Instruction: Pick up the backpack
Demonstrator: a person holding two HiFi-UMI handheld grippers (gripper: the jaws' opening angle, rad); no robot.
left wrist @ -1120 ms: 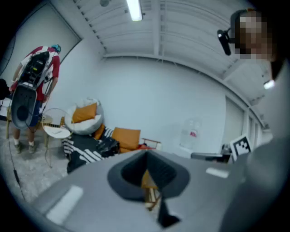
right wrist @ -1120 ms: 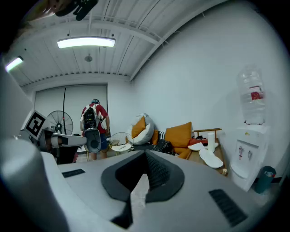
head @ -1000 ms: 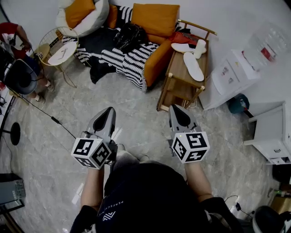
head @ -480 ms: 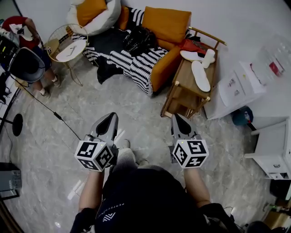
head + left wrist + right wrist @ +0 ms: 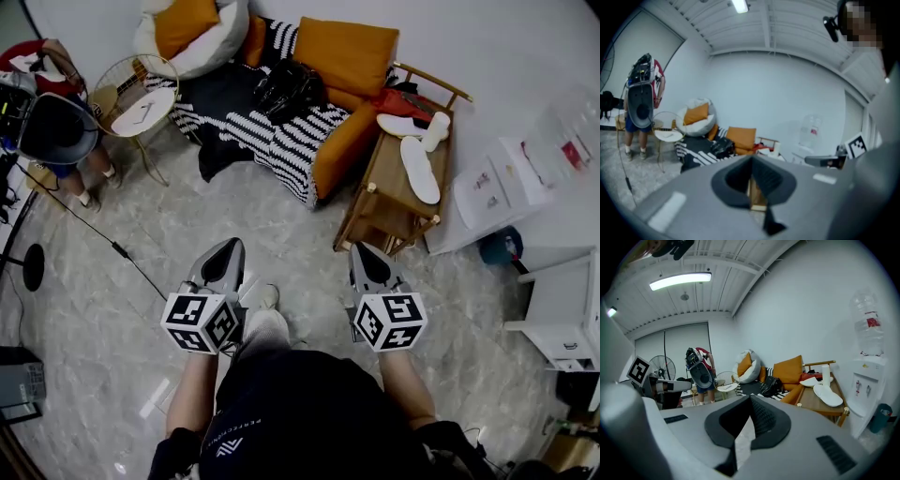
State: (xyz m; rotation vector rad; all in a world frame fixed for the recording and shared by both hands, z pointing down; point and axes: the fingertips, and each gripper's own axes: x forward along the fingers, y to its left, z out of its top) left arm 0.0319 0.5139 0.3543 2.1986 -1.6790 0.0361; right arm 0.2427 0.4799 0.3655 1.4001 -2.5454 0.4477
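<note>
Both my grippers, left point(image 5: 228, 248) and right point(image 5: 362, 253), are level over the grey floor point(image 5: 281, 234), side by side. Each has its jaws closed together with nothing between them. The black backpack point(image 5: 291, 89) lies on the striped blanket point(image 5: 281, 136) of the orange sofa point(image 5: 342, 145), beside the wooden table point(image 5: 389, 183), well apart from both grippers.

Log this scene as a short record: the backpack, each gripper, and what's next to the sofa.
backpack: black, on the striped blanket on the orange sofa, untouched
left gripper: jaws shut, empty, short of the sofa
right gripper: jaws shut, empty, short of the sofa
beside sofa: wooden table with white slippers on top
</note>
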